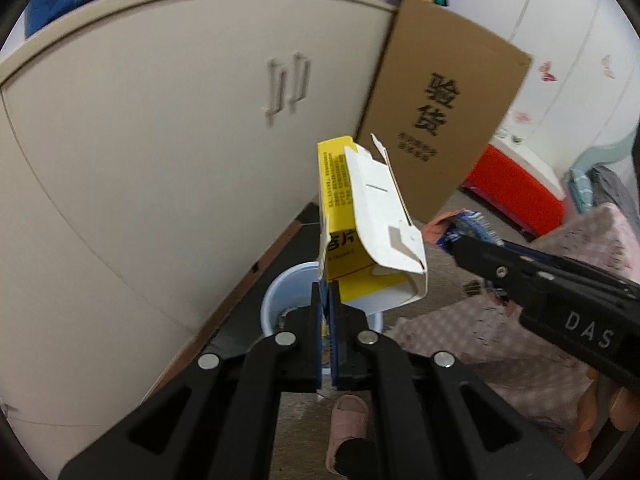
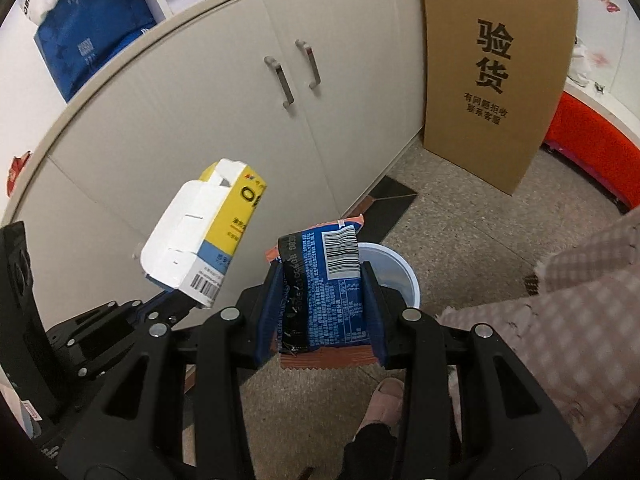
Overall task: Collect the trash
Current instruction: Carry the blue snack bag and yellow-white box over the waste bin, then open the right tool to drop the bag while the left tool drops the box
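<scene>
My left gripper (image 1: 329,292) is shut on the flap of an opened yellow and white carton (image 1: 360,220) and holds it in the air above a pale blue bin (image 1: 280,300). The carton (image 2: 204,240) also shows at the left of the right wrist view. My right gripper (image 2: 322,272) is shut on a blue snack wrapper (image 2: 324,280) with a barcode, held just above the bin (image 2: 400,276). In the left wrist view the right gripper (image 1: 460,246) reaches in from the right, with the wrapper (image 1: 468,222) at its tip.
A beige two-door cabinet (image 2: 240,112) stands behind the bin. A flat brown cardboard box (image 2: 496,68) leans against it on the right. A red and white box (image 1: 516,188) lies beyond. A pink checked cloth (image 2: 560,312) is at right. A slippered foot (image 2: 380,400) stands below.
</scene>
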{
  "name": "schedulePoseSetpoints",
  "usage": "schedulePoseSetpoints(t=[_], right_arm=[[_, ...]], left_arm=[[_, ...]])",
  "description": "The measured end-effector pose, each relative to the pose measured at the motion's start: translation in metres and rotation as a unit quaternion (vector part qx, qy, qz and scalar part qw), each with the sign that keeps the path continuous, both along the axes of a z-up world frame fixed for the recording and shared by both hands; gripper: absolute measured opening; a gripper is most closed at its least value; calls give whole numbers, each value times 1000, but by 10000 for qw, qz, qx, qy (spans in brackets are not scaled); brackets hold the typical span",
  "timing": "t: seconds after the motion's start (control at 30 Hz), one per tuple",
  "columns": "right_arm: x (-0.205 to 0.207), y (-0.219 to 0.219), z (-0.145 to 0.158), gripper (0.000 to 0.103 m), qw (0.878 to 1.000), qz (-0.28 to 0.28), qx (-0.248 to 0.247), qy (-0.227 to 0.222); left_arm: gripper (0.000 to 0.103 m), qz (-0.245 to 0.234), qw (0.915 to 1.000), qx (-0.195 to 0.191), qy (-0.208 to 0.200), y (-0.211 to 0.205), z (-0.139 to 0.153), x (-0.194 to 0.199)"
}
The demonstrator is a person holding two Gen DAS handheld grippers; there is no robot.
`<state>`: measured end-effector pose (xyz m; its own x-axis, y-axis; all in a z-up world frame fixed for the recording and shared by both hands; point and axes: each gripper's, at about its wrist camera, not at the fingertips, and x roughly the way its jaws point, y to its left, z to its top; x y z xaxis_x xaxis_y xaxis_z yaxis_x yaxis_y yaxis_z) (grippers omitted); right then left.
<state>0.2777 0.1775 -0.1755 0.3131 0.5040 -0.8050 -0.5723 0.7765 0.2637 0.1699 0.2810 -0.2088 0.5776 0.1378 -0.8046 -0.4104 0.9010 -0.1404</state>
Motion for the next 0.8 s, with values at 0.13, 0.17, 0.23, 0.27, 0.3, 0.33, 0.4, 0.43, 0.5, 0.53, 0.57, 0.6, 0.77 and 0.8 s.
schedulePoseSetpoints(t=[0.13,0.17,0.23,0.27,0.3,0.33,0.4,0.43,0.5,0.53,0.57,0.6,0.77,0.8], right_arm=[[8,10,-12,49,9999,-31,45,-163],[11,12,-15,56,9997,-44,89,-204],[13,13,-20,62,9994,-150,32,-314],[14,13,-23,63,9993,-200,38,-325],[15,11,-24,64,9994,-208,73,-280],[14,9,-27,64,9994,-215,89,-246],[9,4,-28,66,9991,-264,103,-300],[5,-1,-28,67,9988,-322,144,-330],[1,-8,-28,70,9981,-438,219,-387],[-2,-12,-28,71,9975,-502,250,-425],[-6,-16,-28,72,9968,-583,278,-472],[-9,-19,-29,72,9962,-639,320,-497],[-17,-30,-33,72,9939,-839,462,-549],[-18,-32,-34,72,9936,-869,464,-562]], left_arm=[[3,216,9996,98,149,19,-15,7],[3,241,9995,126,174,21,-17,8],[3,269,9993,138,206,24,-19,11],[3,284,9992,185,224,26,-21,12],[3,293,9990,232,232,26,-21,13],[3,293,9990,253,235,25,-21,12],[3,262,9991,241,240,23,-22,13],[3,242,9991,253,249,22,-23,14],[3,228,9991,257,257,21,-25,15],[3,209,9991,250,253,19,-26,15],[3,193,9992,249,256,17,-26,15],[3,177,9992,259,264,15,-26,16],[3,109,9991,277,316,6,-27,20],[3,94,9990,287,325,4,-27,20]])
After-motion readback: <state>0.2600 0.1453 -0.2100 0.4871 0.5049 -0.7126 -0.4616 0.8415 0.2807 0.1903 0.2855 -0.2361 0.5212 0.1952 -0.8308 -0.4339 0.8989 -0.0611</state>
